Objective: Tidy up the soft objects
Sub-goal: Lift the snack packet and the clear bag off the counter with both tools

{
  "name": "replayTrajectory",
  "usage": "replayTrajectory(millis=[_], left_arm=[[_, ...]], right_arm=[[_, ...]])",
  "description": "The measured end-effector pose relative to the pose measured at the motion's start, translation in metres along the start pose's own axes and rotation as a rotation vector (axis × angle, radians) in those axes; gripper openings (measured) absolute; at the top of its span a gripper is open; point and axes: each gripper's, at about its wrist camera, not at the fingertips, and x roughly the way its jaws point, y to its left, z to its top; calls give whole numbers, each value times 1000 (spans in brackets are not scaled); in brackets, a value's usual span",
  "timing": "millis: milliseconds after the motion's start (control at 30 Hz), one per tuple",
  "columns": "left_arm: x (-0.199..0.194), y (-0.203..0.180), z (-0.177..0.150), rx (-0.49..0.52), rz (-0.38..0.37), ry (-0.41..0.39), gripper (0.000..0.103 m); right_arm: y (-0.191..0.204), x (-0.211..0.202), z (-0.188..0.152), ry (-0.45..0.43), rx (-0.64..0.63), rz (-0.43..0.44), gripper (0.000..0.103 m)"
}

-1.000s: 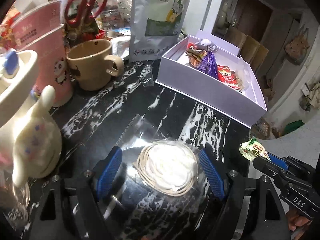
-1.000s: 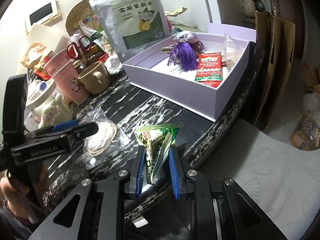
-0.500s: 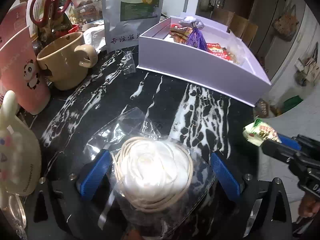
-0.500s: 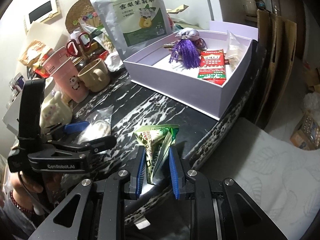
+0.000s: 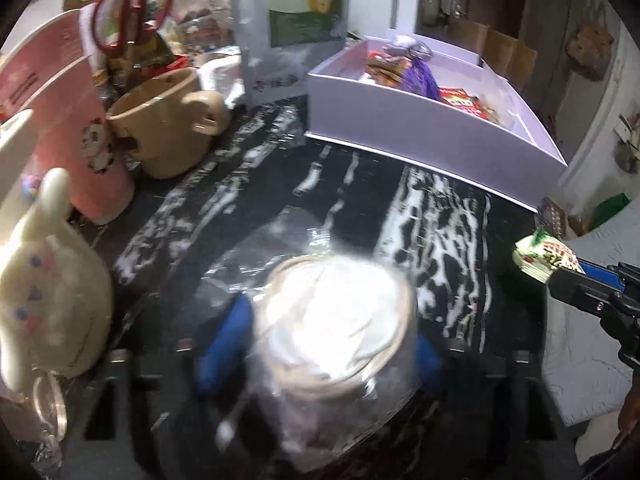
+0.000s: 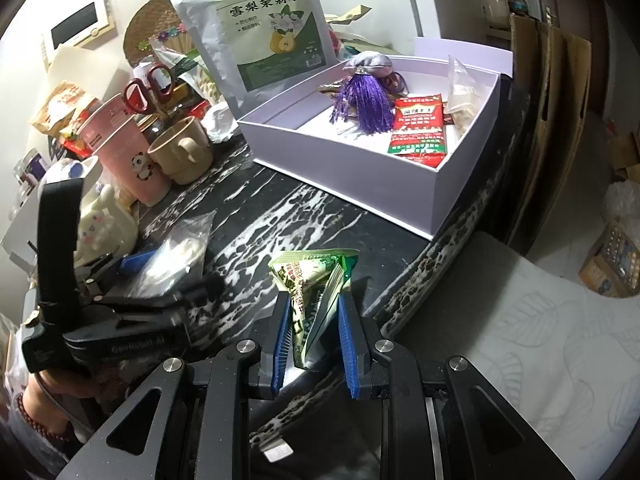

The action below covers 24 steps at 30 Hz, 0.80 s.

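My left gripper [image 5: 320, 344] is shut on a clear plastic bag with a white coiled item [image 5: 336, 320] and holds it tilted just above the black marble table [image 5: 360, 200]; this view is blurred. The bag [image 6: 176, 256] also shows in the right wrist view between the left gripper's fingers. My right gripper [image 6: 314, 332] is shut on a green-and-white snack packet [image 6: 316, 280], also visible from the left [image 5: 544, 256], at the table's near edge. The open lilac box [image 6: 360, 184] [image 5: 432, 136] holds a purple tassel sachet [image 6: 366, 96] and red packets [image 6: 420, 128].
A beige mug [image 5: 168, 128], a pink panda cup [image 5: 72, 120], red scissors [image 5: 132, 12], a cream bunny figure [image 5: 52, 288] and a large silver pouch [image 6: 264, 28] crowd the table's left and back. A white patterned cushion [image 6: 540, 340] lies right of the table edge.
My left gripper has closed on the bagged white item and lifted it, with motion blur. My right gripper holds the snack packet in the same place.
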Motion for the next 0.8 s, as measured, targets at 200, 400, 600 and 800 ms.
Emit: replayTrajectory(millis=[200,400,600,800], left_arm=[[-7,10,-3,-4,17,-26,27],[-19,7,-3,-26,-20,-56,25],[-39,0,-2,-7,-18,-113,19],[-45,-1,-4,-19,-42,-128,14]], right_arm=[[4,0,1,-4,-6,15,23],[12,-1,0,-9,-26,25,23],[14,-5,0,-21,-30,26,23],[17,-11,-5,-33,-32,39,23]])
